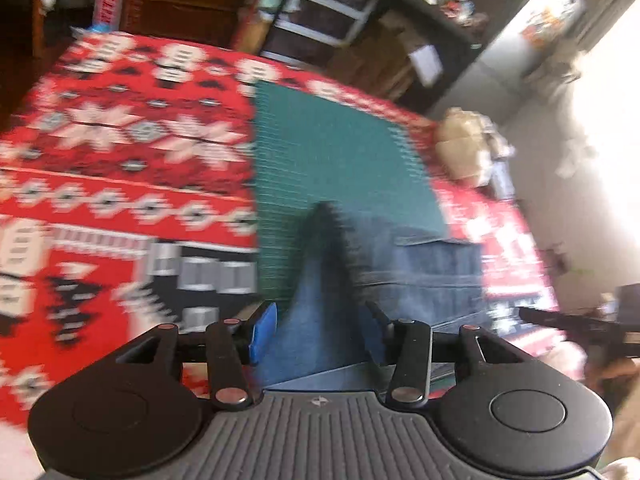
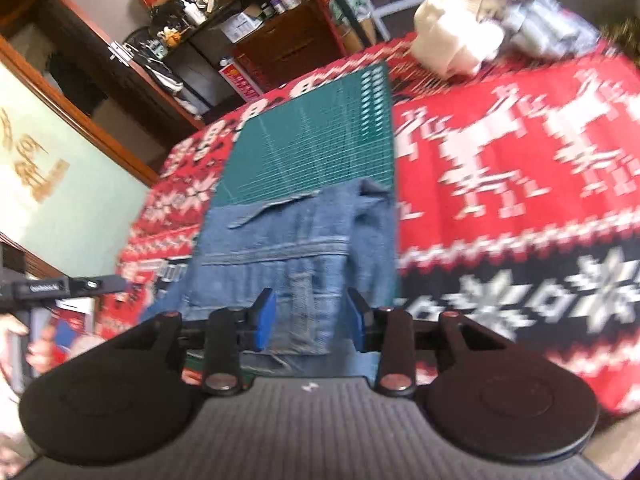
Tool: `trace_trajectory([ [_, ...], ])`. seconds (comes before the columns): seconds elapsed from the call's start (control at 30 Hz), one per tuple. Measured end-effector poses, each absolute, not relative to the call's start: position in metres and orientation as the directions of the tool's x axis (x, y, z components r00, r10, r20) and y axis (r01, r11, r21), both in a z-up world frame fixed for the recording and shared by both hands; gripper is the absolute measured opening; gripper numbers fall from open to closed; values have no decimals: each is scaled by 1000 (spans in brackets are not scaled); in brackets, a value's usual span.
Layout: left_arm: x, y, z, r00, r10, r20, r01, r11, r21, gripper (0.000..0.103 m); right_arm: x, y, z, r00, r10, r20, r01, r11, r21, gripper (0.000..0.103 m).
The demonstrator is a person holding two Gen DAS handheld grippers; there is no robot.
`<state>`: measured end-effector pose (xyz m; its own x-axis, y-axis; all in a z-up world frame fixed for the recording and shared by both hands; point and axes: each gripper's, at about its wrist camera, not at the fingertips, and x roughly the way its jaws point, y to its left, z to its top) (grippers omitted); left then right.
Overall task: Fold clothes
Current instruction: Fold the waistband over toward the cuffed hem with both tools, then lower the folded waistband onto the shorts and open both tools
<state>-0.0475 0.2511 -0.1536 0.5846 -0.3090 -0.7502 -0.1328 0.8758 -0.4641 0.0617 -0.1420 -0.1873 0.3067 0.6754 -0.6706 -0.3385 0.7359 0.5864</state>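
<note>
In the left wrist view, the left gripper (image 1: 318, 334) fills the lower frame, its blue-padded jaws spread with a raised fold of the denim garment (image 1: 420, 272) passing up between them; the cloth does not look pinched, though blur makes contact with the pads hard to judge. The garment lies on the green cutting mat (image 1: 332, 152), covering the mat's near end from about 6 o'clock out toward 4 o'clock. The mat sits on a red patterned blanket (image 1: 120, 152) that spreads to 9 o'clock and 3 o'clock over the worktop. A pale heap of cloth (image 1: 464, 148) rests at the blanket's edge near 2 o'clock, and a dark wooden cabinet (image 1: 180, 4) stands at 11 o'clock. In the right wrist view, the right gripper (image 2: 312, 320) also has its jaws spread, with the garment's near edge lying between the blue pads, not clamped. The denim garment (image 2: 296, 248) covers the near part of the green cutting mat (image 2: 316, 144), a flap turned up at its far edge. The red patterned blanket (image 2: 520, 200), with white reindeer figures, runs to 3 o'clock, and the pale heap of cloth (image 2: 460, 36) sits at 1 o'clock.
</note>
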Motion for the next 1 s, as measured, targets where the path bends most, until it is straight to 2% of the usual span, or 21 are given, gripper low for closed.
trace_trajectory([
  [0.17, -10, 232, -183, 517, -401, -756, -128, 838, -531, 48, 83, -136, -222, 241, 680, -693, -214, 733, 645, 47],
  [0.33, 9, 224, -214, 443, -517, -733, -156, 760, -631, 47, 91, -140, -237, 214, 726, -653, -170, 686, 707, 47],
  [0.37, 12, 221, -218, 432, -525, -734, -159, 756, -635, 45, 91, -139, -239, 207, 732, -649, -169, 680, 713, 41],
  [0.4, 13, 220, -221, 426, -530, -734, -163, 753, -638, 43, 92, -139, -241, 199, 737, -646, -167, 675, 719, 26],
  [0.43, 15, 220, -223, 427, -536, -728, -171, 743, -647, 41, 92, -137, -241, 200, 735, -648, -170, 678, 715, 25],
  [0.5, 18, 223, -223, 428, -548, -719, -198, 719, -666, 30, 91, -134, -237, 202, 729, -654, -179, 684, 707, 21],
  [0.57, 21, 228, -218, 440, -568, -696, -220, 683, -696, 27, 95, -133, -224, 221, 734, -642, -213, 679, 703, 14],
  [0.67, 28, 239, -204, 481, -609, -631, -237, 603, -762, 25, 105, -134, -202, 238, 759, -606, -229, 650, 725, 12],
  [0.83, 28, 236, -193, 443, -585, -679, -197, 675, -711, 25, 98, -132, -196, 179, 755, -631, -232, 655, 719, 12],
  [1.0, 16, 236, -230, 390, -562, -730, -228, 709, -668, 26, 78, -133, -240, 146, 719, -679, -174, 694, 698, 11],
])
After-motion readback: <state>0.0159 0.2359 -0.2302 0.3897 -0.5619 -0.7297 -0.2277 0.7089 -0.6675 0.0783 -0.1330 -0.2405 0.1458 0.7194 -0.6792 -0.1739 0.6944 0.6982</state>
